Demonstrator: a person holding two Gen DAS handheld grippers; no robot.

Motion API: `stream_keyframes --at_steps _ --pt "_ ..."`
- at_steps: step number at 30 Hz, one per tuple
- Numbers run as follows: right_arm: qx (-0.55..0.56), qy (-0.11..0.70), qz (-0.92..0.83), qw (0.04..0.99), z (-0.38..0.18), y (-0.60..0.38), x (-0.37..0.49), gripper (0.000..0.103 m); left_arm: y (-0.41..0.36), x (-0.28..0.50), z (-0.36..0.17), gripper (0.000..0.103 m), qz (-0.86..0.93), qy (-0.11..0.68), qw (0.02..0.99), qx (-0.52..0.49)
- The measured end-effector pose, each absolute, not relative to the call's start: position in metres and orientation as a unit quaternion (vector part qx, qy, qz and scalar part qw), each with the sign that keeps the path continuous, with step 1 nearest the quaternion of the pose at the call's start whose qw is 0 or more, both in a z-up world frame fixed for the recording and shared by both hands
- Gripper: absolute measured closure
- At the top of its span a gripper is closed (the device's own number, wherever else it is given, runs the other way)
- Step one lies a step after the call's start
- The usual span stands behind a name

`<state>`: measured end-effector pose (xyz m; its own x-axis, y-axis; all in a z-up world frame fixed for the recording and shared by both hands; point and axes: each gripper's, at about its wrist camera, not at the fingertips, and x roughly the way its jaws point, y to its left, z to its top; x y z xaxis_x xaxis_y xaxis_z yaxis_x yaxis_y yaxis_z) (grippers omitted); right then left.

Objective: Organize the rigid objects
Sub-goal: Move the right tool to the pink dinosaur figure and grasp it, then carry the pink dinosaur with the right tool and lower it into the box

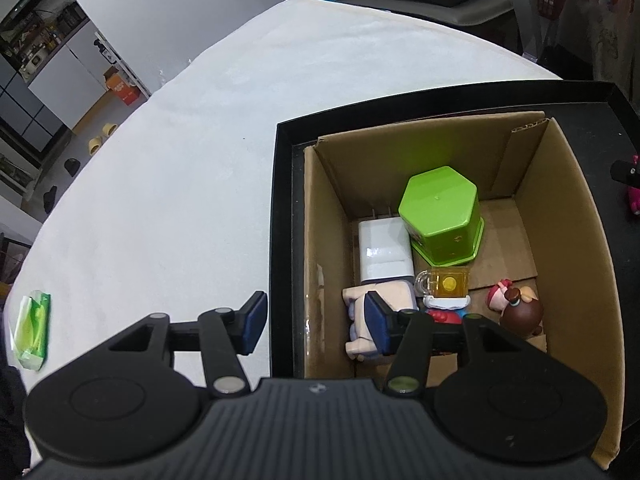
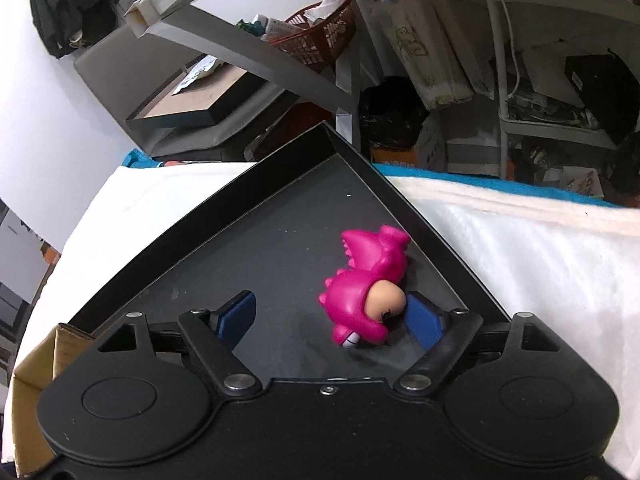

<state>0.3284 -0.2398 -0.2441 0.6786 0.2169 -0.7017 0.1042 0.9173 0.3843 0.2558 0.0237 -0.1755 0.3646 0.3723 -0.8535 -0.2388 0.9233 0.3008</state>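
Tabletop (image 1: 180,160): white and soft-looking, spreading out ahead of the left jaws and off to their left.
Black tray (image 2: 256,240): flat and dark with a low rim, lying on the tabletop; the right jaws hang over it, and its corner points away from them.
Cardboard box (image 1: 568,240): brown, open on top, sitting in the black tray; the right pad of the left jaws is over the box, the left pad is outside it over the tabletop.
Left gripper (image 1: 316,320): jaws apart, nothing between them but the tray rim and box wall far below.
Right gripper (image 2: 332,316): jaws wide apart, not squeezing anything.
Green pot (image 1: 442,212): six-sided, upside down in the box, ahead of the left jaws.
White charger (image 1: 384,252): in the box, touching the green pot, just ahead of the right pad.
Pink dinosaur toy (image 2: 368,284): lying on its side on the tray between the right jaws, close to the right pad; I cannot tell if it touches.
Brown-haired doll (image 1: 520,308): in the box, to the right of the left jaws.
Green packet (image 1: 32,328): on the tabletop, far left of the left jaws.
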Motion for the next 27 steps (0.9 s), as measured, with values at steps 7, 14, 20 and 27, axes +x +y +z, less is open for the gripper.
stream_keyframes --at_steps 7,14,20,27 --pt "0.168 0.395 0.038 0.902 -0.243 -0.24 0.328 0.062 0.028 0.252 -0.17 0.051 0.197 0.529 0.824 0.053" --pt "0.167 0.393 0.051 0.903 -0.234 -0.239 0.319 0.062 0.034 0.24 -0.165 0.051 0.198 0.519 0.831 0.041" --pt "0.162 0.389 0.053 0.905 -0.225 -0.241 0.307 0.062 0.035 0.232 -0.162 0.051 0.189 0.508 0.839 0.036" --pt "0.151 0.379 0.066 0.911 -0.208 -0.241 0.288 0.062 0.041 0.223 -0.158 0.051 0.178 0.497 0.849 0.012"
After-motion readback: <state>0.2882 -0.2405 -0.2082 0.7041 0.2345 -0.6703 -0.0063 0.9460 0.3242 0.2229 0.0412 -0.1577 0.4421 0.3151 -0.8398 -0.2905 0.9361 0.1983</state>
